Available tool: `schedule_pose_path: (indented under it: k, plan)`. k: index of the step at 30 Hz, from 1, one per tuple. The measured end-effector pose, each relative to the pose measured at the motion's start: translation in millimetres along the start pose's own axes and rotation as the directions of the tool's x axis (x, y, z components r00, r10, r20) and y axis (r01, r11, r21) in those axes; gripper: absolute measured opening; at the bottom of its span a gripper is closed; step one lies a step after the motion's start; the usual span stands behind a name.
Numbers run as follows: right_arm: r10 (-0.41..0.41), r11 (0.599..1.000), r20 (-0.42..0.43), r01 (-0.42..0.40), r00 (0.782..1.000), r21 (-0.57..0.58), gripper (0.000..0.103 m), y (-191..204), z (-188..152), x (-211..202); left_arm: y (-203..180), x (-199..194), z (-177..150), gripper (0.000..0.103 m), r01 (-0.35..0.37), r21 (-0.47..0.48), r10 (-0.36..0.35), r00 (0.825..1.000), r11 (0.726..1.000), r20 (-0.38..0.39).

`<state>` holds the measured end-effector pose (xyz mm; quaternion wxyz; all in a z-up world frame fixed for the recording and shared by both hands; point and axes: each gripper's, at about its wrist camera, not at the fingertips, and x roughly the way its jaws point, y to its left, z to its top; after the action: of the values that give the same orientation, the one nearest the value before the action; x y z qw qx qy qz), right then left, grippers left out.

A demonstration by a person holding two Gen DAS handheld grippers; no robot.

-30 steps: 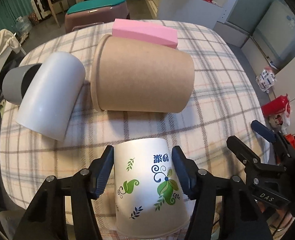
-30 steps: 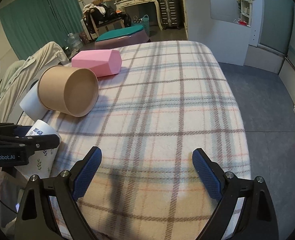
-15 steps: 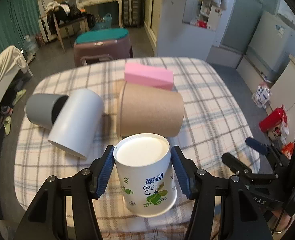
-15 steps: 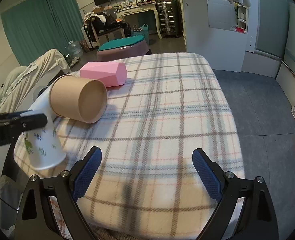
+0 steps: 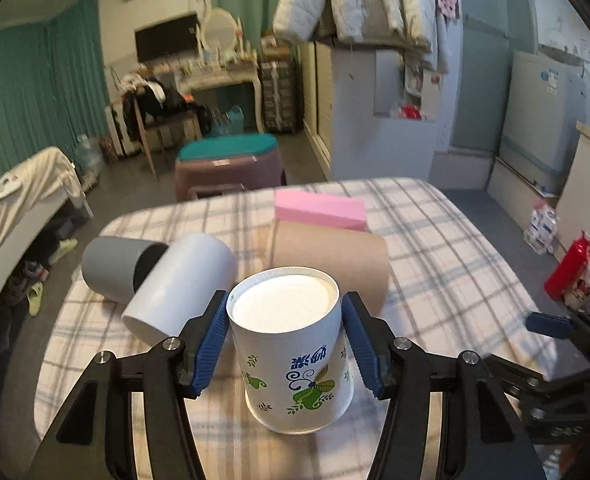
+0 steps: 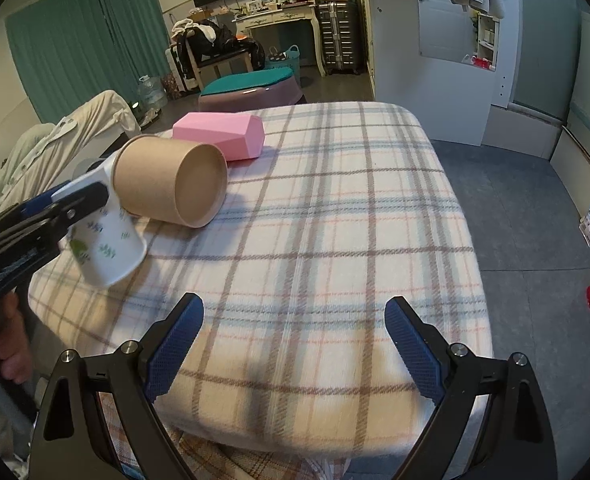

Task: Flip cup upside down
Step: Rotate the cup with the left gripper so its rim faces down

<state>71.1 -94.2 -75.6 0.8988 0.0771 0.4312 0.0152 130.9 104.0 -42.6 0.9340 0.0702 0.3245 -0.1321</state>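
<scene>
Tongs of the left hand (image 5: 285, 338) were clamped on the printed paper cup (image 5: 291, 344), blue pads pressing both sides near its closed base, which faced up; this grip kept the mouth pointing down toward the plaid-covered worktop (image 6: 335, 216). Whether the rim touched the cloth was hard to tell. The right tongs (image 6: 293, 342) hung apart, holding nothing. Behind lay a brown cup (image 5: 331, 256), a white cup (image 5: 183, 284) and a pink block (image 5: 321, 210).
</scene>
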Motion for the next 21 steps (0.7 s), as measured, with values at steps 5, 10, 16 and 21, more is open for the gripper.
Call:
schedule_pose_path:
  k: [5,10,16,21]
  plan:
    - [-0.01,1.0,-0.009,0.01,1.0,-0.015,0.093,5.1,-3.8,-0.6,-1.4,9.5,-14.4,0.059,-0.001,0.015,0.0,0.999,1.0,0.036]
    - [-0.021,1.0,-0.012,0.021,1.0,-0.014,0.093,8.1,-3.2,-0.1,-6.0,4.1,-22.7,0.059,0.002,0.048,-0.004,0.999,0.999,0.04]
    - [-0.015,1.0,-0.004,0.015,1.0,-0.021,0.093,17.4,-3.4,-2.5,-3.8,4.2,-25.1,0.065,0.035,0.047,-0.036,0.999,0.998,0.009]
    - [-0.017,1.0,0.023,0.017,1.0,-0.018,0.093,22.3,-4.1,-11.8,-5.2,-5.0,-26.2,0.081,0.038,0.053,-0.039,0.999,0.998,0.023]
